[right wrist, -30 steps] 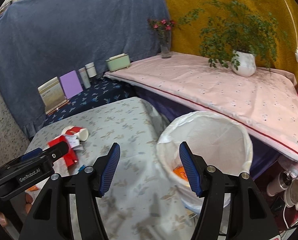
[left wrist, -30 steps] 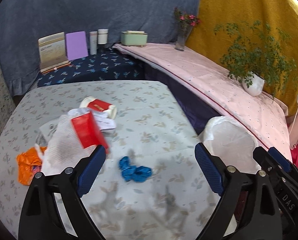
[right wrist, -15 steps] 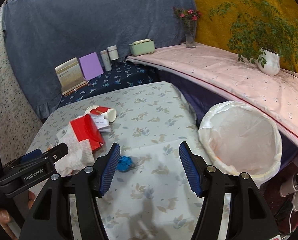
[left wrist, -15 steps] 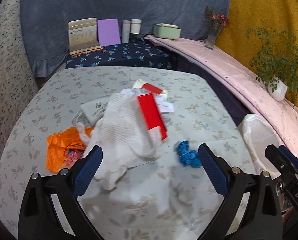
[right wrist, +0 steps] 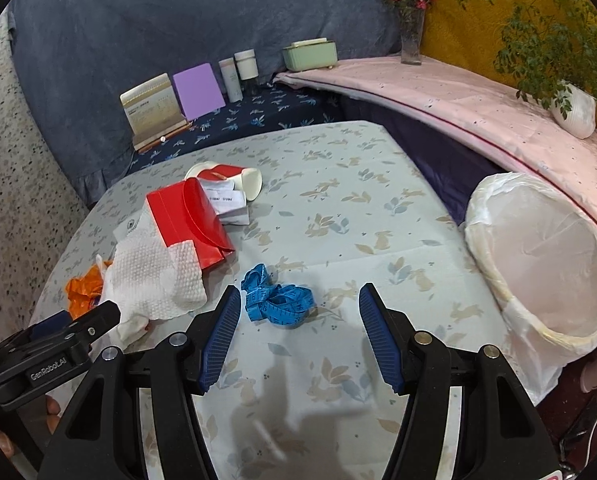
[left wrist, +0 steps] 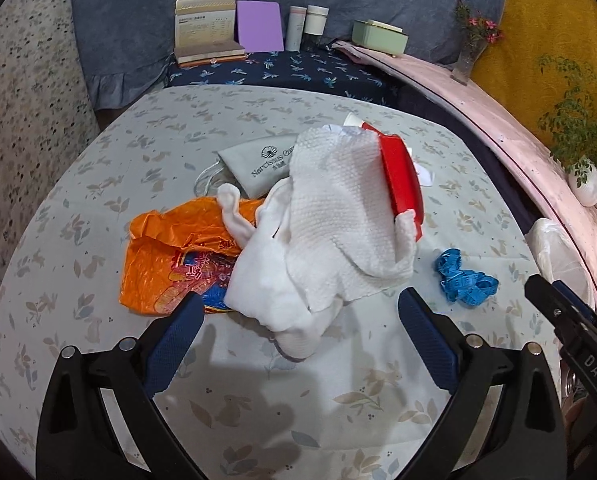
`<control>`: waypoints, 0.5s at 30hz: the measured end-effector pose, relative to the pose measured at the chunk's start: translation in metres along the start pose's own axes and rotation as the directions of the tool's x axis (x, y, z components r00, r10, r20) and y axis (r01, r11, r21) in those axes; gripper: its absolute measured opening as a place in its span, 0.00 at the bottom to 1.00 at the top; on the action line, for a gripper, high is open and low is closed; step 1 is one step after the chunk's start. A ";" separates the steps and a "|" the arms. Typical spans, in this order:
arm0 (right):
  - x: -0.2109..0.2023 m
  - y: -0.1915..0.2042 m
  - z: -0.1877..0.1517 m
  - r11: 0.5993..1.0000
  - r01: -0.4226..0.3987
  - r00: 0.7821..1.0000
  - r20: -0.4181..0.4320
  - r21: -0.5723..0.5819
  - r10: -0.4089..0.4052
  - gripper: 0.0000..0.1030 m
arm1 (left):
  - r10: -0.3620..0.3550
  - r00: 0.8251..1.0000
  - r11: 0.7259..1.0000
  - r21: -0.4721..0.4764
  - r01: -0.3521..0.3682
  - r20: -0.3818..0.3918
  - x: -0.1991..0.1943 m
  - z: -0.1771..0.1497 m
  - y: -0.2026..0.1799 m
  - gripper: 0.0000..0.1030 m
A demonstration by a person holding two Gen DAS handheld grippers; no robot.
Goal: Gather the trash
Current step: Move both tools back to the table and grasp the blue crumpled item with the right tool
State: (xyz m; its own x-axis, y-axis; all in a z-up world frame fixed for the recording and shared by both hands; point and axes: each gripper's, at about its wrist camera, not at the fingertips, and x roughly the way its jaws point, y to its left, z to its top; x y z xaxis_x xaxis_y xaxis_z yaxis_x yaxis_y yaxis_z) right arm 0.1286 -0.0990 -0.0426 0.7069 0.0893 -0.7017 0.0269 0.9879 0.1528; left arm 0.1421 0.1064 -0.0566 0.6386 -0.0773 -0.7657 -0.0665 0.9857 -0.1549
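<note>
Trash lies on the floral table [left wrist: 258, 380]: a crumpled white paper towel [left wrist: 338, 228], an orange plastic wrapper [left wrist: 166, 256], a red box [left wrist: 402, 180], a grey pouch [left wrist: 258, 164], a paper cup [right wrist: 234, 176] and a blue tape measure [right wrist: 276, 298]. My left gripper [left wrist: 298, 324] is open and empty, just short of the towel. My right gripper [right wrist: 298, 328] is open and empty, just behind the tape measure [left wrist: 462, 276]. A white-lined trash bin [right wrist: 542, 264] stands off the table's right edge.
A dark blue shelf at the back holds a calendar [left wrist: 206, 28], a purple card [left wrist: 258, 26] and two bottles [left wrist: 306, 26]. A pink-covered ledge [right wrist: 478, 100] carries a green box, a flower vase and a potted plant [right wrist: 570, 108].
Both grippers swung left from the bin toward the trash pile. The left now faces the towel and wrapper; the right now faces the tape measure. Both stayed open.
</note>
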 end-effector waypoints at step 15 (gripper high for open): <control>0.048 0.006 -0.004 1.000 -0.014 0.997 -0.077 -0.016 0.013 0.58 | -0.064 0.998 0.992 0.111 0.066 -0.022 0.039 0.022 -0.046 0.85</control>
State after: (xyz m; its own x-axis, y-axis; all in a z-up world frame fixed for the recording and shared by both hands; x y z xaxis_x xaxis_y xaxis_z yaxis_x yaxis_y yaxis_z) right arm 0.1600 -0.0885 -0.0777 0.6510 0.1117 -0.7509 0.0051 0.9885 0.1514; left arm 0.1874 0.0617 -0.0655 0.6244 -0.1436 -0.7678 0.0614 0.9889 -0.1351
